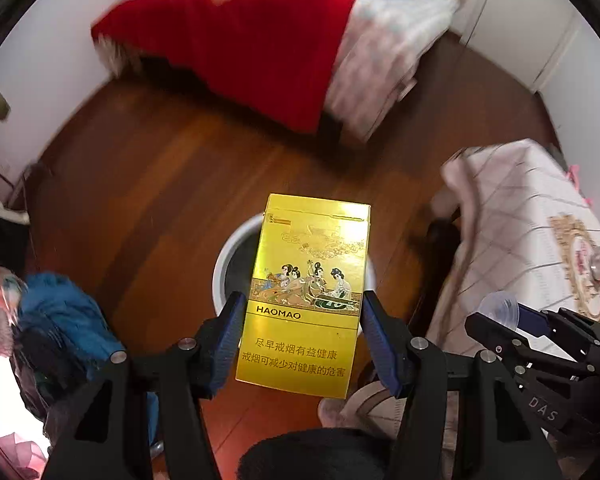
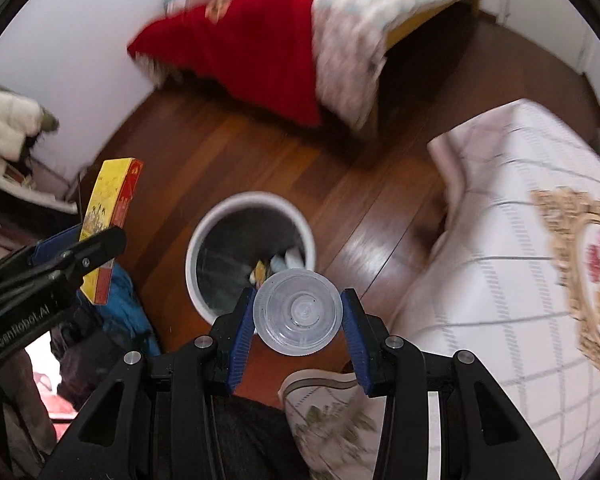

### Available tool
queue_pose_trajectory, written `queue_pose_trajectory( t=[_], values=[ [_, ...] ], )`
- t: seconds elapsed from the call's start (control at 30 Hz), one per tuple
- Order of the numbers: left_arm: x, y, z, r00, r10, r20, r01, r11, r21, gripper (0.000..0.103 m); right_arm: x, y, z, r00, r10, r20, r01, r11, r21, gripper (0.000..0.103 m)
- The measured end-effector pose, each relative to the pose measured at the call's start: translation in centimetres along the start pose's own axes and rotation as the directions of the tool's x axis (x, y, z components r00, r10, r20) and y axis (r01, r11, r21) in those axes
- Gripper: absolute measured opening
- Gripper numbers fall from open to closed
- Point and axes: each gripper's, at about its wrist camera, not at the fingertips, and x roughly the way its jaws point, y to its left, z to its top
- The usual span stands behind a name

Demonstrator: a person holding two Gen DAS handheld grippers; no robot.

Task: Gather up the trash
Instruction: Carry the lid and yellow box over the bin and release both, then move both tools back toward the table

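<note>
My left gripper is shut on a yellow cigarette pack marked HAOMAO, gripped by its long sides and held above a white trash bin on the wooden floor. My right gripper is shut on a clear plastic cup, seen bottom-on, just over the near rim of the trash bin. The bin holds some scraps. In the right wrist view the left gripper with the pack shows at the left. In the left wrist view the right gripper with the cup shows at the right.
A bed with a red blanket stands beyond the bin. A table under a checked cloth is at the right. Blue clothing lies piled at the left. A person's slippered foot and dark trouser leg are below the grippers.
</note>
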Motion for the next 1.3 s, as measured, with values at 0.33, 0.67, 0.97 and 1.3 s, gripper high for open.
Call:
queue_pose_trajectory(
  t=[0.33,0.67,0.97,1.3],
  values=[
    [11.6,4.8,2.8,0.948,-0.072,-0.309,0.058,0.997,-0.054,0.056,14.1,1.4,3.3,0.963,-0.015,-0.268,0.013,1.000,-0.011,0.044],
    [13.5,6.6,3.7,0.930,-0.113,-0.350,0.067,0.988,-0.141,0.101,20.1,1.9,4.9,0.914,0.028,-0.404,-0.026,1.000,0.009,0.046],
    [12.0,7.9,1.6,0.965,0.020,-0.260,-0.064,0.985,-0.161,0.101,20.3,2.0,5.5,0.927,0.006,-0.376,-0.003,1.000,0.008,0.103],
    [9.5,7.0,-0.4,0.975,0.084,-0.206,-0.115,0.983,-0.142,0.101,17.4,1.6,4.8,0.951,-0.084,-0.297,0.081,0.996,-0.022,0.103]
  ],
)
